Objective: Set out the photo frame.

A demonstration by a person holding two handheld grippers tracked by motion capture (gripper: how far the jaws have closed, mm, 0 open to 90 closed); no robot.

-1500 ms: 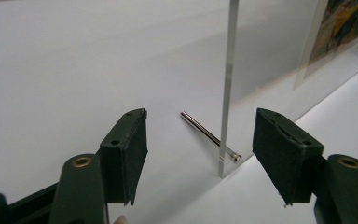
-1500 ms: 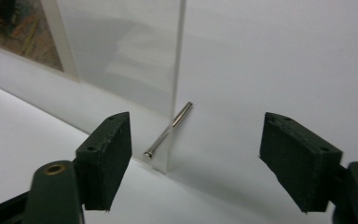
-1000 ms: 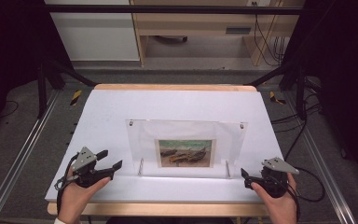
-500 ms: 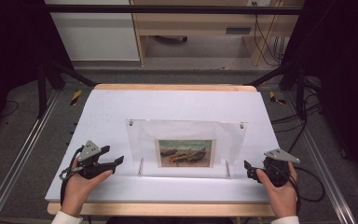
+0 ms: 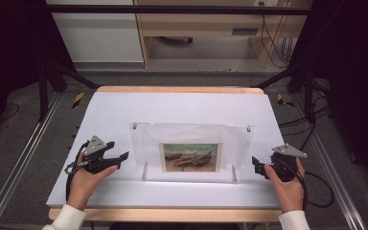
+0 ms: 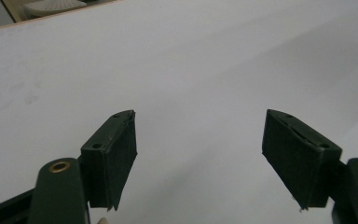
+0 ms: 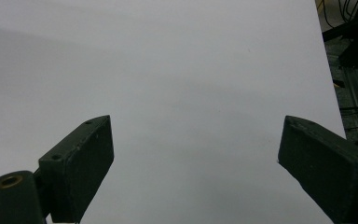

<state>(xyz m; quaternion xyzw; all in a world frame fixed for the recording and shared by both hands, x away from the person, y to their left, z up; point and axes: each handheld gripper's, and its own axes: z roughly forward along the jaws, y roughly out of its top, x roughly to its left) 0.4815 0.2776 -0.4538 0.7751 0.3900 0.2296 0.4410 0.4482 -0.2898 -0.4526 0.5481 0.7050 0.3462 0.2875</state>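
A clear acrylic picture frame (image 5: 191, 136) stands upright on the white table top (image 5: 182, 105), near its front. It holds a small painting of boats (image 5: 190, 156). My left gripper (image 5: 120, 157) is just left of the frame, jaws pointing right toward it and apart from it. My right gripper (image 5: 256, 166) is just right of the frame, jaws pointing left. In the left gripper view, my left gripper (image 6: 199, 140) is open over bare white surface. In the right gripper view, my right gripper (image 7: 193, 144) is open too, with nothing between its pads.
Two short metal posts (image 5: 145, 171) prop the frame at its base. The table's wooden front edge (image 5: 172, 214) runs just behind both hands. Metal rails (image 5: 19, 163) flank the table, and cables (image 5: 316, 187) lie on the floor at the right.
Both hands have moved forward from the table's front edge, bringing each gripper level with an end of the frame. The frame has not moved.
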